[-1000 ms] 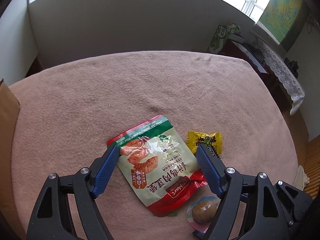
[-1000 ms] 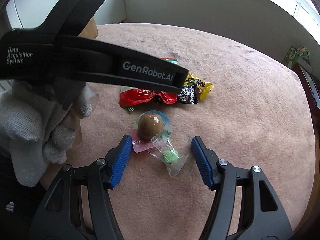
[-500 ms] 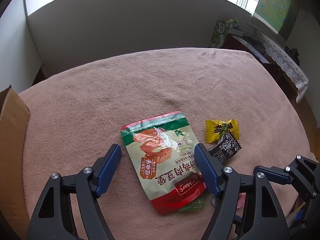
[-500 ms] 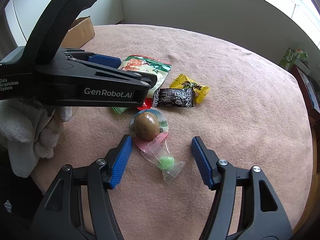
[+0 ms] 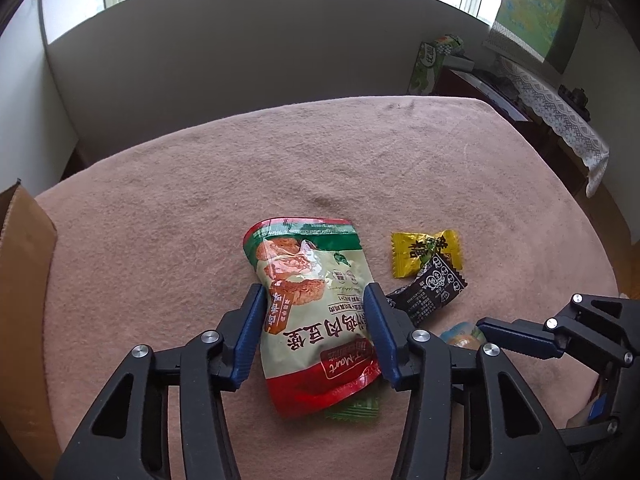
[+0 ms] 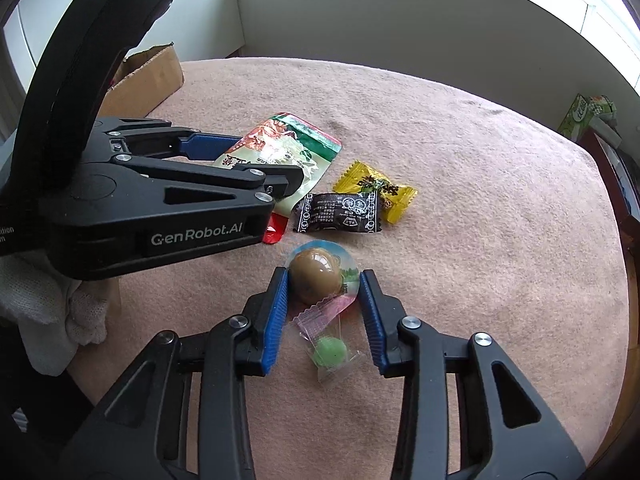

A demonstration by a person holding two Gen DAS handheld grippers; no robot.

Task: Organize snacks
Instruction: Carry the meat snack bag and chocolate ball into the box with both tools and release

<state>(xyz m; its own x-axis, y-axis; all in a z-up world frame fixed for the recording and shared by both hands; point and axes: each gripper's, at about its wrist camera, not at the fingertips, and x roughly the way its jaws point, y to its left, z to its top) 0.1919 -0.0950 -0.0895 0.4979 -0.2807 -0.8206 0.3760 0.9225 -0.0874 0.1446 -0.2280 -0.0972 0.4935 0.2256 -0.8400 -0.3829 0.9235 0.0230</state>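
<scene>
A red and green snack pouch lies on the pink tablecloth; my left gripper has closed its blue jaws against both sides of it. The pouch also shows in the right wrist view with the left gripper around it. My right gripper has its jaws against a packed brown egg. A green candy in clear wrap lies between its fingers, nearer the camera. A black packet and a yellow candy lie just beyond.
A cardboard box stands at the table's left edge, seen also in the left wrist view. A small green packet peeks from under the pouch. A dark sideboard with a lace cloth stands right of the table.
Both grippers have narrowed from wide open. The left jaws closed in on the pouch; the right jaws moved forward and closed around the brown egg.
</scene>
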